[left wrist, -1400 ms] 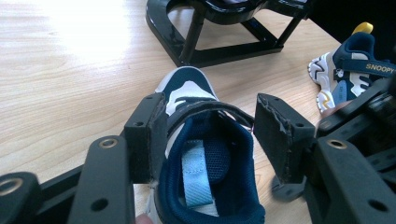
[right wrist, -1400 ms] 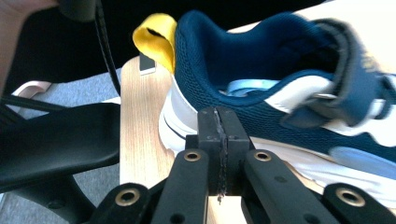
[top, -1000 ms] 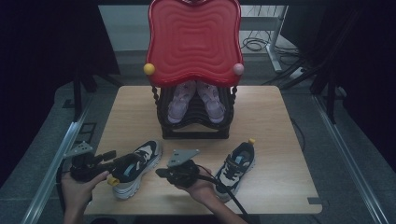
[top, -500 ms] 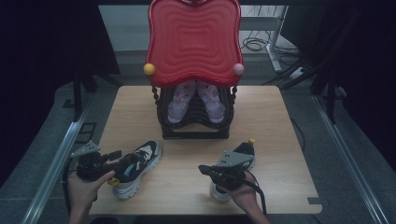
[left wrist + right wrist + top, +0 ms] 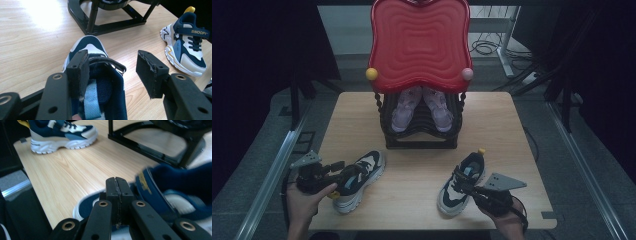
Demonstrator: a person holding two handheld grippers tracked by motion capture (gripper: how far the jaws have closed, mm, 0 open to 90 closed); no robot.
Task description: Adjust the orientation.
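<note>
Light wooden counter (image 5: 362, 115), centred on a grey floor (image 5: 262, 150). Metal rails (image 5: 277, 165) flank the counter; dark drapes (image 5: 262, 45) beyond it on both sides. Loose cables (image 5: 489, 47) on the floor behind the counter.

The surface (image 5: 422, 195) is a pale wood-grain top with rounded corners. A black rack (image 5: 420, 127) stands on it toward the far edge, well beyond both claws, its base frame flat on the wood. Two navy, white and cream sneakers lie on the near half. The left sneaker (image 5: 357, 180) sits right at the left claw (image 5: 337, 170), its opening between the parted jaws. The right sneaker (image 5: 462, 182) lies against the right claw (image 5: 467, 187), heel with a yellow tab pointing away.
</note>
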